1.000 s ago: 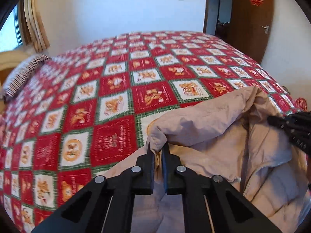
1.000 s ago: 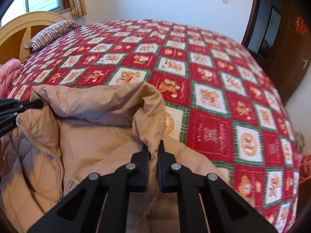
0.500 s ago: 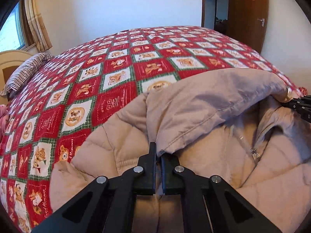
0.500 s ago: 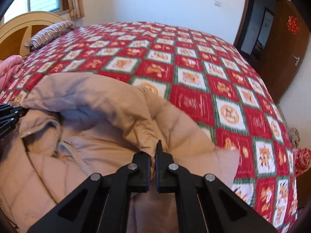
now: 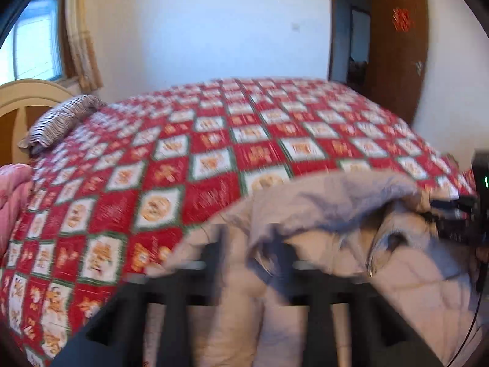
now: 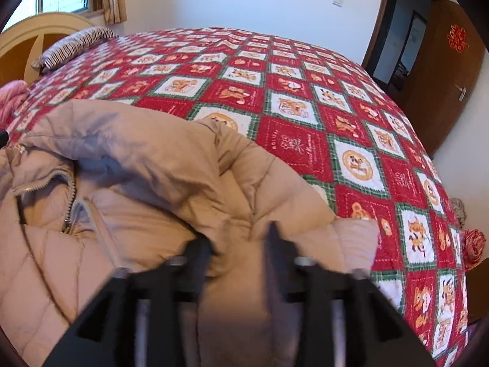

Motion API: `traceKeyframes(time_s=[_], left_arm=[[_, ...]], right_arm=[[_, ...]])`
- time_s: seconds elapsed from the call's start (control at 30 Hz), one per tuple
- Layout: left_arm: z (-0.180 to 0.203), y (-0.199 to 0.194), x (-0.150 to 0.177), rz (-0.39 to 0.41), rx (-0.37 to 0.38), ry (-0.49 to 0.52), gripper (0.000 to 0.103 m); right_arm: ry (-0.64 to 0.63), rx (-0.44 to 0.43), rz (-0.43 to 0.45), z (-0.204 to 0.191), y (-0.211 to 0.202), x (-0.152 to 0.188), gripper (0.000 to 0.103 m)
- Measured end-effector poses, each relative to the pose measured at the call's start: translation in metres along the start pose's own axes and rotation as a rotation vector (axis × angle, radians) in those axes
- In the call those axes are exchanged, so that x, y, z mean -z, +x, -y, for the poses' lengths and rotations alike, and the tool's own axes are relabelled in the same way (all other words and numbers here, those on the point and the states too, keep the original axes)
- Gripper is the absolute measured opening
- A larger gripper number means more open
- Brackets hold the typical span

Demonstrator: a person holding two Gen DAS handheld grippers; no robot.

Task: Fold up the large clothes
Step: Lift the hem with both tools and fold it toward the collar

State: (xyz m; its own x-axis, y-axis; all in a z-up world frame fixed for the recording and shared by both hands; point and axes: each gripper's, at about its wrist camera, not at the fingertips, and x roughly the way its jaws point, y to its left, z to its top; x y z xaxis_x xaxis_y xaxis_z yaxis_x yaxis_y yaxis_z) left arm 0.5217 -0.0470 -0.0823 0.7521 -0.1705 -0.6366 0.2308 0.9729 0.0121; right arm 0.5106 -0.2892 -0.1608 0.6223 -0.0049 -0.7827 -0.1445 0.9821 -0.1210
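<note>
on the red patchwork bed, both grippers have just let the beige puffer jacket go.

from the left: a striped pillow (image 6: pixel 76 44) lies by the headboard, well apart from the work. the left gripper (image 5: pixel 249 244), clamped on a fold half a second ago, now stands with its jaws spread and nothing between them, though blur softens this. the puffer jacket (image 6: pixel 171 165) lies on the near edge of the quilt (image 6: pixel 305 98), collar flopped over, zipper (image 6: pixel 68 205) showing. the right gripper (image 6: pixel 240 241) has likewise parted and holds nothing. the jacket is laid down, so folding proper can probably begin with fresh grasps.
</note>
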Motion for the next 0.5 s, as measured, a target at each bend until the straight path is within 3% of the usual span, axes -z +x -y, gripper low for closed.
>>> traceKeyframes(time_s=[0.03,0.07,0.17,0.27,0.37,0.5], left_arm=[[-0.004,-0.007,-0.006,0.039,-0.024,-0.026,0.088],[-0.007,-0.011,-0.011,0.069,-0.05,-0.046,0.097],[-0.012,-0.007,-0.028,0.093,-0.053,-0.086,0.097],[-0.005,0.015,-0.045,0.081,-0.12,-0.088,0.097],[0.007,0.043,-0.058,0.055,-0.243,-0.077,0.097],[0.019,0.077,-0.057,0.006,-0.257,-0.078,0.097]], right_arm=[[-0.001,-0.003,0.0,0.001,-0.003,0.0,0.055],[-0.006,-0.004,0.001,0.002,-0.007,0.0,0.056],[-0.014,0.006,0.007,0.008,-0.026,0.002,0.057],[0.056,0.015,0.066,0.02,-0.052,-0.006,0.058],[0.167,-0.043,0.148,0.025,-0.067,-0.032,0.058],[0.272,-0.109,0.167,0.013,-0.046,-0.076,0.059]])
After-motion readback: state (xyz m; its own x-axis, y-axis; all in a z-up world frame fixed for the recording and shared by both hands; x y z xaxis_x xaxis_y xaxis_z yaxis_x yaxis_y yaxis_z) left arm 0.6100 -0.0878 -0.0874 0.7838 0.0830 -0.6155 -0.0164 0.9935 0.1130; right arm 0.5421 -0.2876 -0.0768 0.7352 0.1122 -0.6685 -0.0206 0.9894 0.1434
